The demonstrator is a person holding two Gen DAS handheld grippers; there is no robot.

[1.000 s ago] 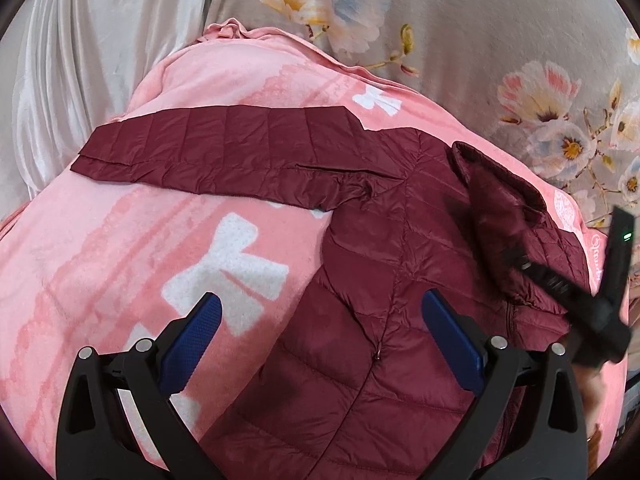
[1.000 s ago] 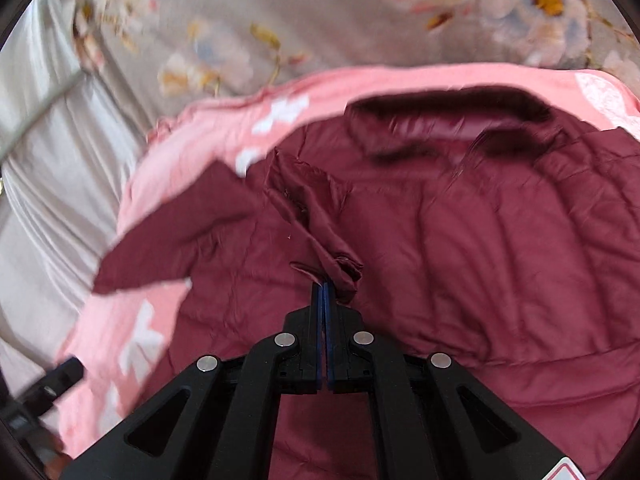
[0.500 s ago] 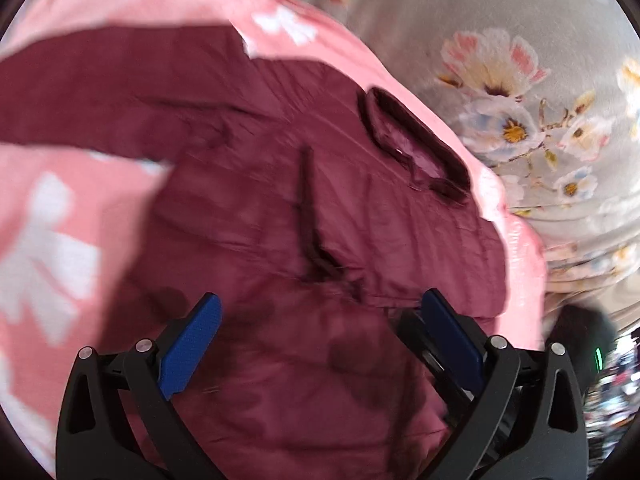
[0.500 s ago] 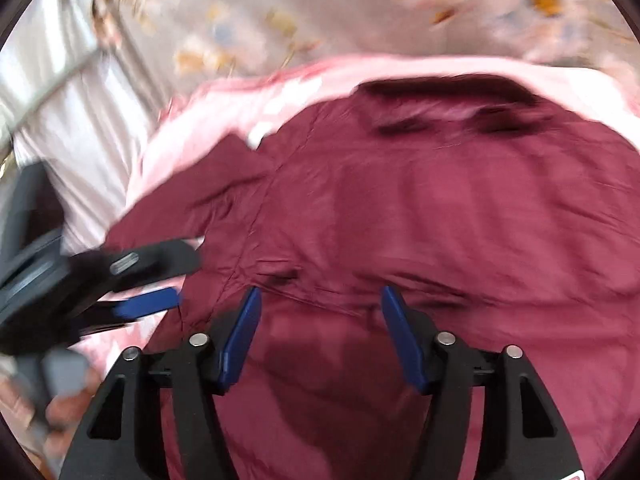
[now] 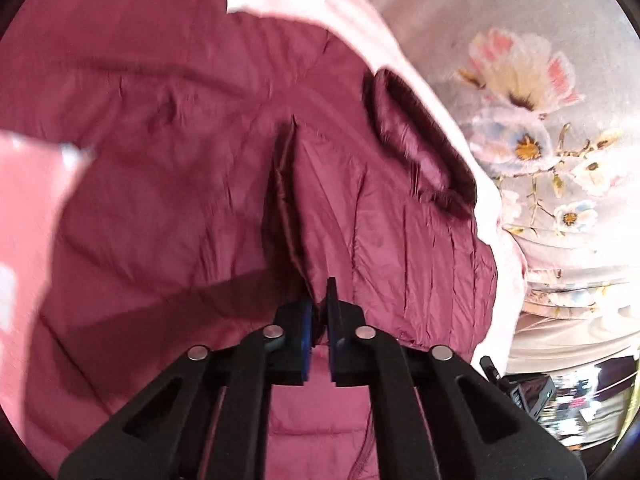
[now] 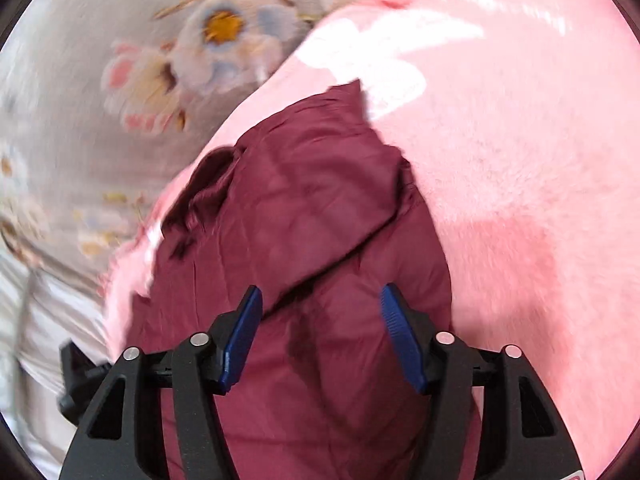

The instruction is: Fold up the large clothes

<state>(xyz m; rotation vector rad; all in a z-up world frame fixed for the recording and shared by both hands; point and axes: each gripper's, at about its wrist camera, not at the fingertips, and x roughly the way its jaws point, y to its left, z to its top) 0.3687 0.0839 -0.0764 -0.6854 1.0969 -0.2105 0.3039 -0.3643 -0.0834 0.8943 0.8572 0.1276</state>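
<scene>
Now we are pinching a ridge of the maroon jacket (image 5: 208, 152) in our left gripper (image 5: 319, 322), jaws closed on it. Our right gripper (image 6: 320, 338) is hovering over the jacket on the pink blanket (image 6: 520, 168), jaws apart and holding nothing.

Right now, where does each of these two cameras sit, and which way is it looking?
Left wrist view: sits on the left claw, looking down along its fingers at the maroon jacket; the claw is shut on a pinched ridge of jacket fabric.
Right wrist view: sits on the right claw, looking down at the jacket's edge; its blue pads stand apart, gripping nothing.
Shared: the jacket, the pink blanket beneath it, and the floral sheet.
</scene>
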